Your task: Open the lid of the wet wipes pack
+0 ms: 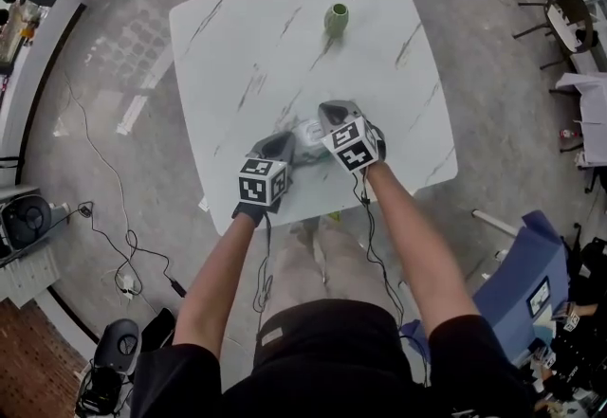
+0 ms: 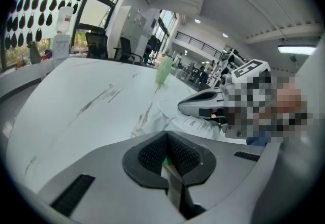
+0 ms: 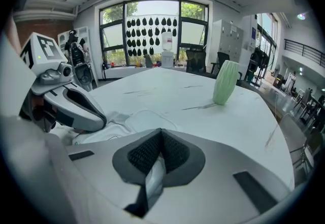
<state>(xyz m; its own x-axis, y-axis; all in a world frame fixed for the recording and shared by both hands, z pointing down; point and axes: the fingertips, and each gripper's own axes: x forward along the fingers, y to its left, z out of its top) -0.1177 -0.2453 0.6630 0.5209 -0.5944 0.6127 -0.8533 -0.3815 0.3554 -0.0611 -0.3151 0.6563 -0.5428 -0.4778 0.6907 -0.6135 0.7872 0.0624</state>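
Currently both sets of jaws are pinching shut on thin white film. The left gripper [image 2: 166, 159] is clamping one edge of the wet wipes pack [image 1: 308, 134], and the right gripper [image 3: 156, 164] is apparently nipping another. The pack is lying near the tabletop [image 1: 285, 37] front edge. The lid [image 3: 147, 119] is looking flat, so opening is pending.

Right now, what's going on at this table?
A person stands at a white table with a tool in each hand, both working on the wet wipes pack near the front edge. The left tool is shut on one edge of the pack, and the right tool is shut on a thin white edge of it on the other side. The lid looks flat, not yet lifted. A green vase stands farther back, apart from both tools.
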